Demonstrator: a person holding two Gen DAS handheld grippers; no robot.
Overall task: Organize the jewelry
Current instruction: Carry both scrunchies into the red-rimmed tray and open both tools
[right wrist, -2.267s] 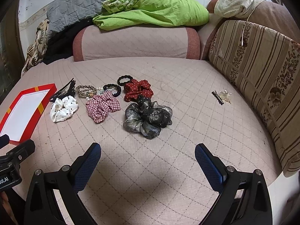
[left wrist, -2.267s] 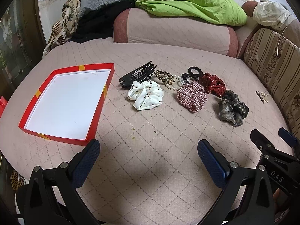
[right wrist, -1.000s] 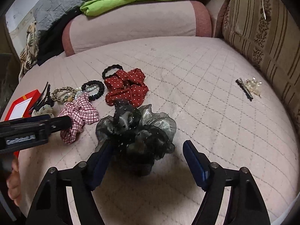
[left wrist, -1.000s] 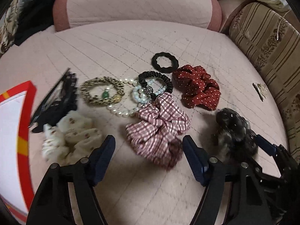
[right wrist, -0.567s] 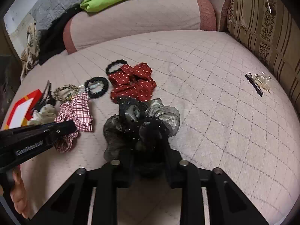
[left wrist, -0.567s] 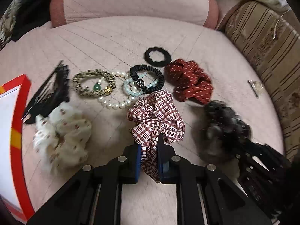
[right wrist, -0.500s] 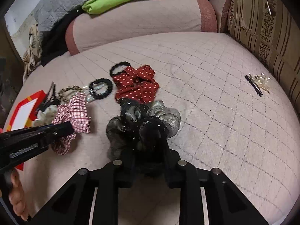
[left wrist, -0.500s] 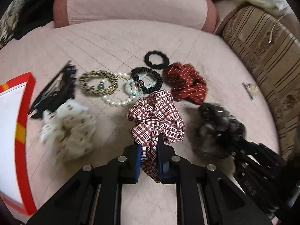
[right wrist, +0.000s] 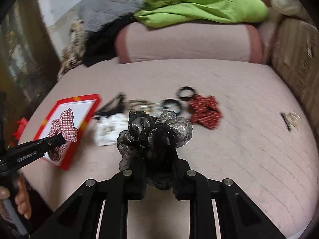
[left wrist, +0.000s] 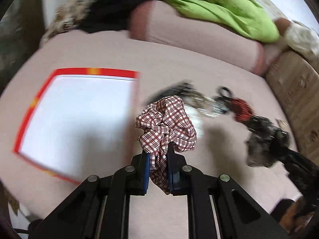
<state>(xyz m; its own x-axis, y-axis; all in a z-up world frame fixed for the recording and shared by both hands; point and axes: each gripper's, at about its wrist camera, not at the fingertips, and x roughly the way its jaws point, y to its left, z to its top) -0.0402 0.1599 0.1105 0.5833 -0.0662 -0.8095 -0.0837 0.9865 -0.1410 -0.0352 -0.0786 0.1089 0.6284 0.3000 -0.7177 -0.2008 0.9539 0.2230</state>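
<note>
Left jaws clamping plaid scrunchie, right jaws clamping grey scrunchie

Tray lies on bed, far left. Row of hair ties right of tray, also on bed. Small clips far right, well apart from row. Bolster pillow behind all. Blanket on pillow.
</note>
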